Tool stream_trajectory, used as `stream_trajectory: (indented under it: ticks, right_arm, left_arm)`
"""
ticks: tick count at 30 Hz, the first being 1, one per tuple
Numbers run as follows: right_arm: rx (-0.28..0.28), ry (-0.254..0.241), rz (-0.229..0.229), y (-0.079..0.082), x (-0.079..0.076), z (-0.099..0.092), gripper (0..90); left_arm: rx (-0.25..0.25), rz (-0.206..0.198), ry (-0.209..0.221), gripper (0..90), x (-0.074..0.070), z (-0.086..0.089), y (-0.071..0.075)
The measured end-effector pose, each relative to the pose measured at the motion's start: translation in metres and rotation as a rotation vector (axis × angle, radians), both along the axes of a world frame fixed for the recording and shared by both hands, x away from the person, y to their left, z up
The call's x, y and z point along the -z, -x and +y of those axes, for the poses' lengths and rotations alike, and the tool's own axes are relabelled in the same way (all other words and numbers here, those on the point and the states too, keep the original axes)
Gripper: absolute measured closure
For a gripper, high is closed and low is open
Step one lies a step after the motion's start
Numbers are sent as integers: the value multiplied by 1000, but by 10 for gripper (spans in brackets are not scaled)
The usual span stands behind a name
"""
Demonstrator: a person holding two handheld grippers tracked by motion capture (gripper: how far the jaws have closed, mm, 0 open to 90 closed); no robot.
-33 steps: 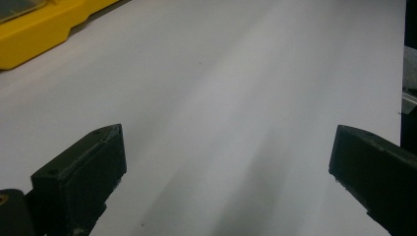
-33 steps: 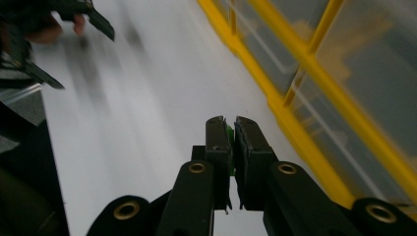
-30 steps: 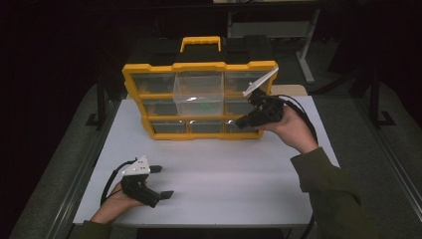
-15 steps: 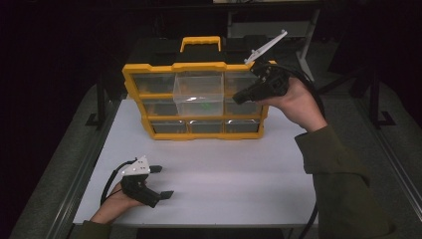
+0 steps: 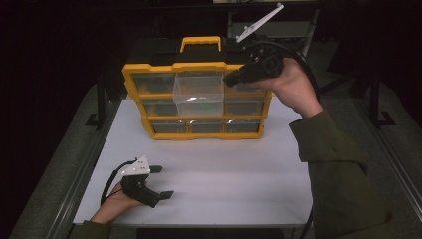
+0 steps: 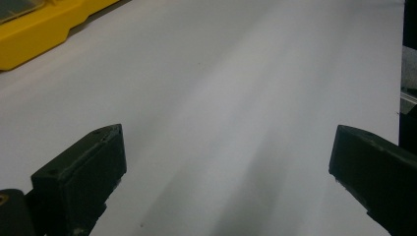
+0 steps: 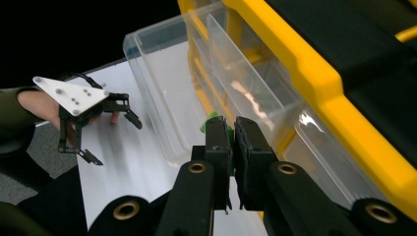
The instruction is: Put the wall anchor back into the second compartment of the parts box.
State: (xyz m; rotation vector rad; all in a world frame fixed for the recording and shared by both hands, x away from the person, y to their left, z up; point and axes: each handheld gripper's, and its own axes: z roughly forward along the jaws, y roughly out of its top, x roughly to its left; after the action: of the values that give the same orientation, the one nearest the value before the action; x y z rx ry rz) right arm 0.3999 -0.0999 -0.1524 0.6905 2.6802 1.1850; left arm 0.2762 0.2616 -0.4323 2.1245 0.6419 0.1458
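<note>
A yellow organizer [image 5: 196, 67] with clear drawers stands upright at the back of the white table [image 5: 224, 174]. Its top middle drawer [image 5: 198, 94] is pulled out, and a small green piece [image 5: 201, 105] lies in it. My right gripper [image 5: 227, 79] hovers at the organizer's upper right corner, pointing left, jaws shut with nothing seen between them. In the right gripper view its jaws [image 7: 228, 123] look down on the drawer [image 7: 162, 98], with the green piece [image 7: 210, 121] just past the tips. My left gripper [image 5: 162, 181] rests open on the table's front left, over bare table [image 6: 226, 162].
The organizer has a yellow carry handle [image 5: 200, 42] on top. Dark metal frames stand behind and beside the table. White tabletop lies between the organizer and the left gripper [image 7: 115, 142], which rests near the front left edge.
My right gripper has risen from the organizer's lower right front to its upper right corner, still shut. The left gripper has stayed put.
</note>
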Motion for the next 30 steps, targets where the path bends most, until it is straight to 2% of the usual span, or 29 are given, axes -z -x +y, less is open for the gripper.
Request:
stream_trajectory:
  ticks: [5,8,13,14,16,20,26,30]
  right_arm:
    - [-16,-1,-7,-4,2,12,844]
    - [-23,-6,8,-6,4,18,843]
    - [-28,-1,-4,-9,7,24,833]
    - [-26,-1,-11,-9,6,24,802]
    - [-10,-17,-12,-9,5,22,730]
    - [16,-32,-24,-7,2,15,642]
    - [51,-49,-35,-2,3,-2,561]
    - [75,-58,-34,5,10,-11,513]
  left_arm:
    - [3,-9,-1,8,-1,1,-1]
    - [5,-9,-4,8,0,1,-1]
    - [5,-10,-1,8,-1,1,-1]
    - [4,-10,0,8,-1,1,-1]
    - [5,-10,-1,7,-1,1,-1]
    - [4,-6,-3,7,0,1,-1]
    - [6,-4,-6,8,0,0,-1]
    - [4,-3,-3,8,0,0,0]
